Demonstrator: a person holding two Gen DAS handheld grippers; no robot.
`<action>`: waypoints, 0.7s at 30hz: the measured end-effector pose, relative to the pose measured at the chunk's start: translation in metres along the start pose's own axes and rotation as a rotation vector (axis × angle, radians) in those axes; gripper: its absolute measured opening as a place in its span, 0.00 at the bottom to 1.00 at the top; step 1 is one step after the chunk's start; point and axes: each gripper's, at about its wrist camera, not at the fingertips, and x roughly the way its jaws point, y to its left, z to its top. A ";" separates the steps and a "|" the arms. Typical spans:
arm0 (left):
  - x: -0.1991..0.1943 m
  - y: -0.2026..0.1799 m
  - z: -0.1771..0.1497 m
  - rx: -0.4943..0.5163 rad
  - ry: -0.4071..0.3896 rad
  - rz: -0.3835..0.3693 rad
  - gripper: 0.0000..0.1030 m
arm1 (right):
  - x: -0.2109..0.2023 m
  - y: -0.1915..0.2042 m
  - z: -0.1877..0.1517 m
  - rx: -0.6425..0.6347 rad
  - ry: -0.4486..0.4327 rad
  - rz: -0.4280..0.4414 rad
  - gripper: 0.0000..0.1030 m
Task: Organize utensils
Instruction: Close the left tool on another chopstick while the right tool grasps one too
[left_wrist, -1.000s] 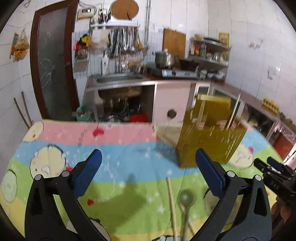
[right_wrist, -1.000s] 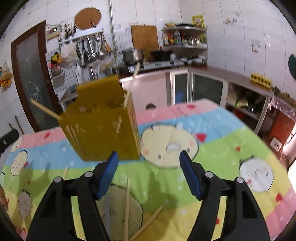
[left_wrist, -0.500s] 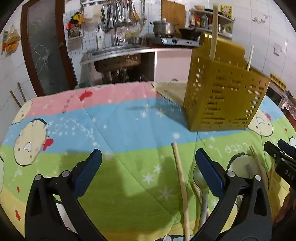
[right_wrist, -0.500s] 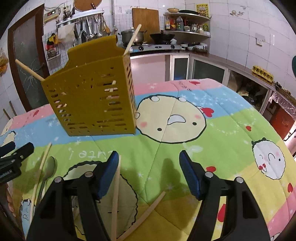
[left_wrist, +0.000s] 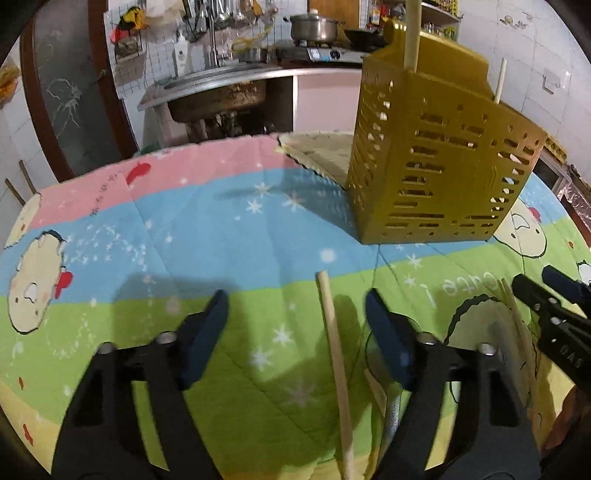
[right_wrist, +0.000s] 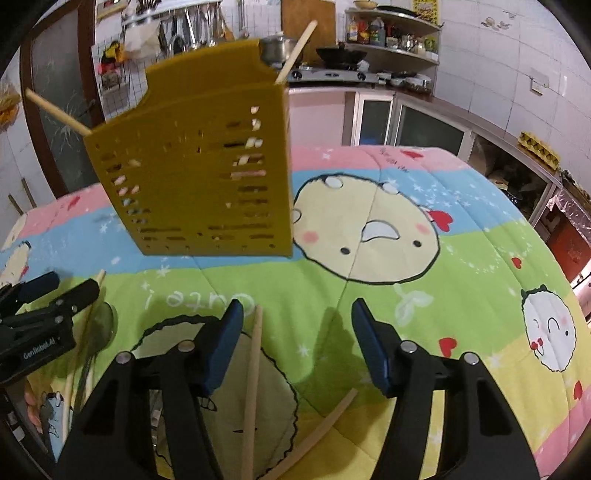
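Observation:
A yellow perforated utensil holder (left_wrist: 436, 166) stands on the cartoon-print cloth, with two wooden sticks poking out of its top; it also shows in the right wrist view (right_wrist: 199, 173). My left gripper (left_wrist: 295, 317) is open and empty, low over the cloth. A wooden chopstick (left_wrist: 334, 354) lies between its fingers. A metal spoon (left_wrist: 393, 417) lies under its right finger. My right gripper (right_wrist: 295, 328) is open and empty. A chopstick (right_wrist: 253, 380) lies by its left finger, and another chopstick (right_wrist: 317, 432) lies slanted below.
The right gripper shows at the right edge of the left wrist view (left_wrist: 554, 314); the left gripper shows at the left edge of the right wrist view (right_wrist: 40, 317), over a spoon (right_wrist: 99, 325) and chopsticks. A sink counter (left_wrist: 221, 81) and stove stand beyond the table.
Both grippers have dropped lower and moved closer to the cloth and the utensils. The holder looms larger. The jaws of both have narrowed but stay open.

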 end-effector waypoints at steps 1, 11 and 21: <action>0.002 0.000 0.000 -0.006 0.009 -0.008 0.64 | 0.004 0.001 0.000 0.001 0.014 0.005 0.54; 0.015 -0.002 0.001 -0.009 0.044 -0.019 0.49 | 0.016 0.002 -0.002 0.002 0.054 0.002 0.40; 0.019 -0.006 0.005 0.004 0.058 -0.024 0.24 | 0.016 0.008 -0.002 0.009 0.068 0.001 0.20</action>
